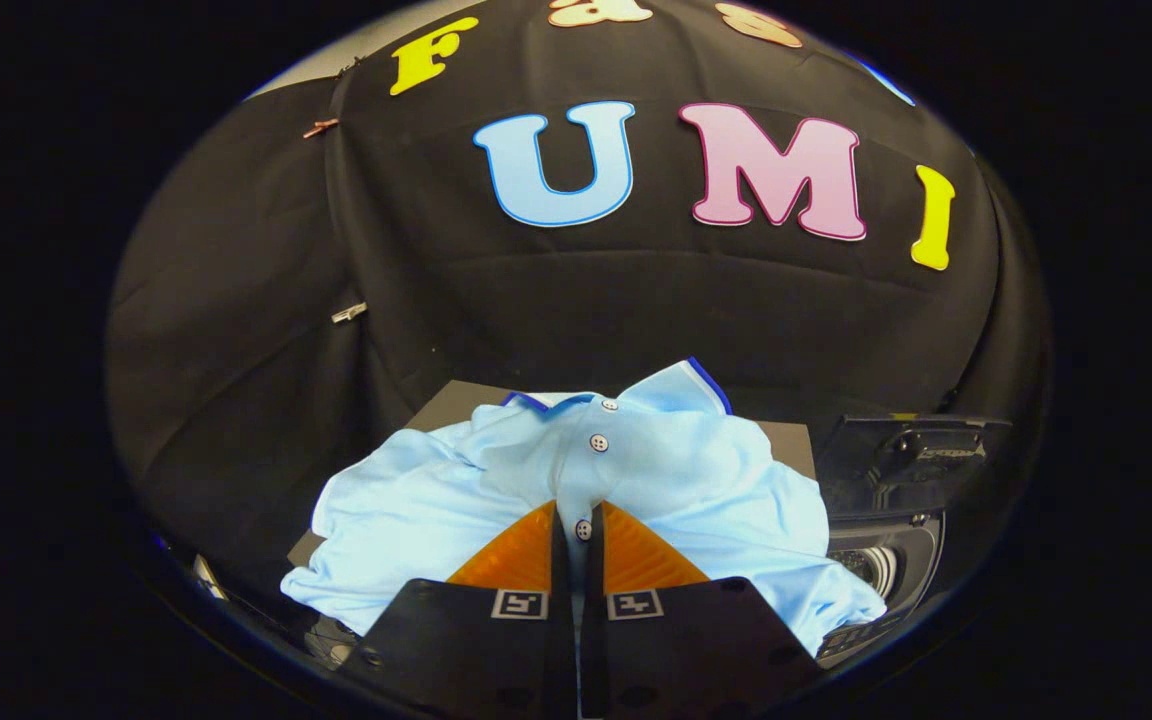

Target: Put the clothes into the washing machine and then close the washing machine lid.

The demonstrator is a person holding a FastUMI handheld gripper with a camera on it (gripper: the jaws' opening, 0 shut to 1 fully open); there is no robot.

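Shirt (676, 480) lying crumpled on worktop (446, 398), not in washing machine (886, 560) yet. Fingers (536, 555) nearly together, pinching shirt's button strip (looks like firm hold). Washing machine sitting just beside shirt, lid (911, 445) standing open. Still left: carrying shirt in, closing lid.

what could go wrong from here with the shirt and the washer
1. The gripper is nearly closed on a thin fold at the button placket of the light blue shirt; so small a pinch may slip when lifted.
2. Most of the shirt lies spread over the dark board, so the sleeves could trail and snag on its edge.
3. The washing machine sits to the right with its lid raised; hanging fabric may drape over the rim and block closing.
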